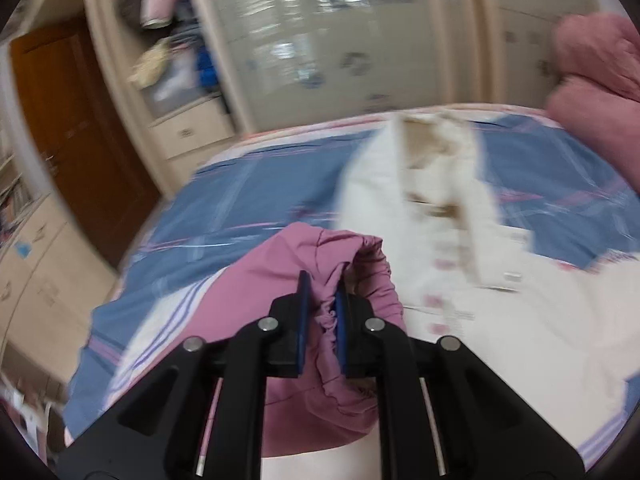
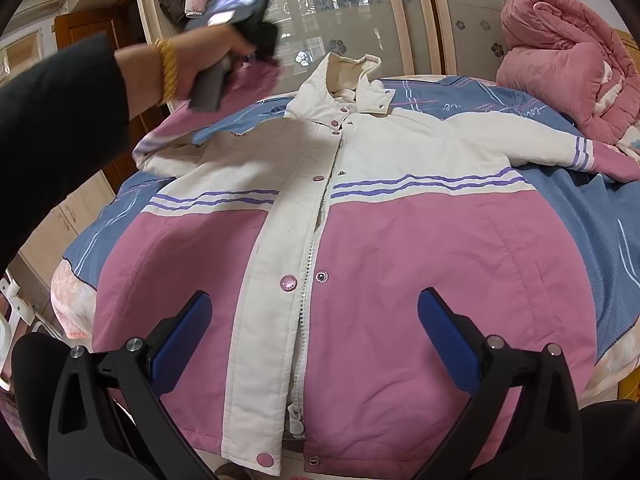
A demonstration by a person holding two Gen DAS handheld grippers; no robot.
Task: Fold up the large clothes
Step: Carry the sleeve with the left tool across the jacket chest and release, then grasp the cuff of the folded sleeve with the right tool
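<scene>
Left gripper (image 1: pixel 322 300) clamped on the elasticated pink sleeve cuff (image 1: pixel 360 268) of the pink-and-white padded jacket (image 2: pixel 360 280), right gripper (image 2: pixel 314 320) spread wide above the hem; slippery fabric may slide free mid-fold.

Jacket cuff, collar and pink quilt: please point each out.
jacket cuff (image 1: pixel 340 264), left wrist view, gathered pink edge between the shut jaws.
collar (image 2: pixel 352 76), right wrist view, cream upright front.
pink quilt (image 2: pixel 560 52), right wrist view, middle of the bundle.

Motion blur smears the wardrobe (image 1: pixel 304 40) and the jacket (image 1: pixel 420 208) collar in the left wrist view; the right wrist view blurs the left gripper (image 2: pixel 256 60), hiding its grip
</scene>
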